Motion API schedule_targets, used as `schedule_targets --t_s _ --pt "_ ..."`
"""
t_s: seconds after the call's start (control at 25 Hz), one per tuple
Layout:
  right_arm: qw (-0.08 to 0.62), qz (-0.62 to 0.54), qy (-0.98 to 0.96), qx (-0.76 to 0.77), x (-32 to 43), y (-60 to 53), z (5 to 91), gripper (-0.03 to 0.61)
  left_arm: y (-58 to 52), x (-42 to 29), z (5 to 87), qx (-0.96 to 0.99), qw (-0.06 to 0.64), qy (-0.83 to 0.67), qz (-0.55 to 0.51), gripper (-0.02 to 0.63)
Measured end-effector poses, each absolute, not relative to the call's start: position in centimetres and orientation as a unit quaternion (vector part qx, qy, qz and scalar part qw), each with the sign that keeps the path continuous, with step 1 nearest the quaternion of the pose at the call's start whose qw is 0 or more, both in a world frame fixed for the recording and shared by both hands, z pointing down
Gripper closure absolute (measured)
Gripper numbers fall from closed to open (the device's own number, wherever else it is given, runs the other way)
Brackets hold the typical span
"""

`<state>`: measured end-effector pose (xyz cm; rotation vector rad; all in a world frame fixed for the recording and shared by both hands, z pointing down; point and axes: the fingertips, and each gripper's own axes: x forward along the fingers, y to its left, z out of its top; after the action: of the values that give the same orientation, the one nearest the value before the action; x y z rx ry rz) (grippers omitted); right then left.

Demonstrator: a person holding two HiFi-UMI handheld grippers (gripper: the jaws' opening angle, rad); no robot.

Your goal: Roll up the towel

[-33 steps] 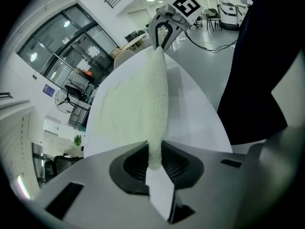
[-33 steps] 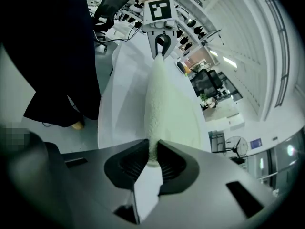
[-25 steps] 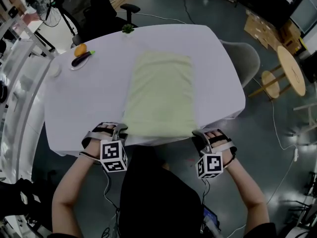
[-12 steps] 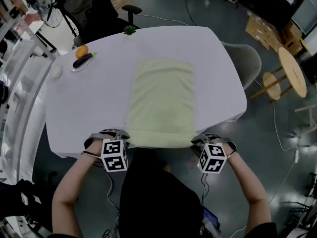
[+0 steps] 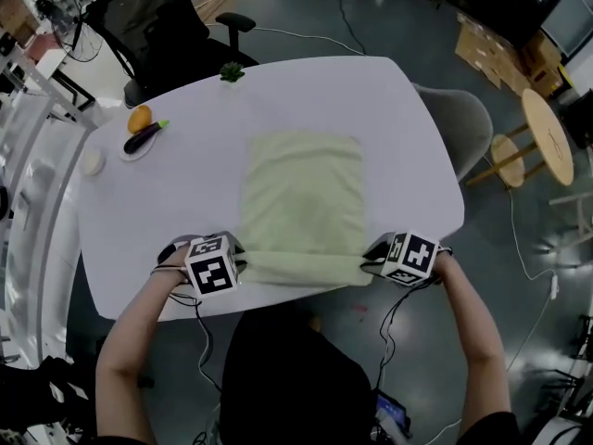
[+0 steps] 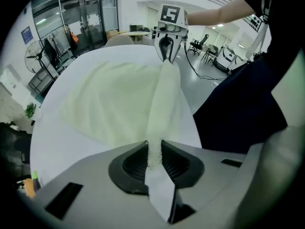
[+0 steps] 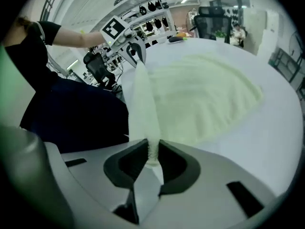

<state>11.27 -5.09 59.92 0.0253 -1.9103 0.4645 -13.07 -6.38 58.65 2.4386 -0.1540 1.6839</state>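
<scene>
**Though the near hem is folded over, most of the towel lies unrolled**

While the pale green terry towel (image 5: 301, 188) lies spread lengthwise on the white-covered bench (image 5: 408, 137), only its near edge has been taken up. That edge is gathered into a narrow fold (image 5: 301, 269) and stretched taut between the two hands. The left claw (image 6: 153, 152) is clamped on the fold's left end, with terry pinched between its pads. The right claw (image 7: 152, 151) grips the right end in the same way. Its jaws have just eased a little wider, yet cloth fills the gap and the pads press on it.

By these pictures the roll is barely begun, at most a first turn. The long flat stretch running to the far hem has yet to be wound in, and the finished roll would then need setting down.

Well apart from the towel, at the bench's far left corner, a small plate (image 5: 130, 148) carries an orange fruit (image 5: 139, 118) and a dark aubergine (image 5: 145, 137). A small green plant (image 5: 232, 70) stands at the far edge.
</scene>
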Motion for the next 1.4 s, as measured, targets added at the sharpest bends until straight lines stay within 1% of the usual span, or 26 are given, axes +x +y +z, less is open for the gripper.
schedule_targets --t_s 0.16,0.32,0.44,0.56,0.72,0.84,0.92,0.96,1.04,1.08,1.16,1.4 --pt "0.582 0.156 -0.798 0.026 11.5 -8.0 61.1 0.495 -8.9 -12.8 59.7 0.81 0.076 -0.043 0.581 0.522" --pt "0.6 0.143 -0.786 0.023 11.5 -8.3 61.9 0.482 -9.9 -12.7 61.1 0.802 0.066 -0.038 0.592 0.511" --pt "0.598 0.12 -0.791 0.036 11.4 -9.1 61.9 0.426 -10.2 -12.7 61.3 0.803 0.066 -0.044 0.591 0.499" --pt "0.588 0.082 -0.802 0.061 11.6 -10.0 61.2 0.364 -10.6 -12.8 60.9 0.808 0.037 -0.056 0.585 0.443" --pt "0.566 0.041 -0.815 0.12 12.4 -11.5 59.4 0.357 -11.2 -13.3 59.8 0.809 0.009 -0.083 0.581 0.378" --pt "0.559 -0.005 -0.812 0.168 13.4 -12.5 57.6 0.357 -11.4 -13.9 58.8 0.808 0.006 -0.107 0.58 0.313" --pt "0.555 -0.019 -0.811 0.185 14.0 -12.4 56.6 0.356 -11.1 -14.5 58.1 0.805 0.002 -0.118 0.582 0.288" --pt "0.553 -0.022 -0.811 0.19 14.3 -12.1 56.1 0.345 -10.9 -14.9 57.7 0.803 -0.005 -0.124 0.583 0.272" --pt "0.549 -0.03 -0.812 0.195 14.5 -11.2 55.4 0.301 -10.5 -15.3 56.8 0.8 -0.029 -0.141 0.582 0.249" --pt "0.546 -0.036 -0.814 0.195 14.5 -10.5 55.0 0.29 -10.1 -15.4 56.4 0.8 -0.041 -0.15 0.579 0.247" --pt "0.54 -0.051 -0.818 0.193 14.3 -9.0 54.4 0.288 -8.8 -15.0 55.7 0.803 -0.055 -0.158 0.572 0.247" --pt "0.535 -0.089 -0.825 0.161 12.1 -4.3 55.1 0.287 -4.5 -12.9 56.7 0.814 -0.063 -0.14 0.56 0.247"
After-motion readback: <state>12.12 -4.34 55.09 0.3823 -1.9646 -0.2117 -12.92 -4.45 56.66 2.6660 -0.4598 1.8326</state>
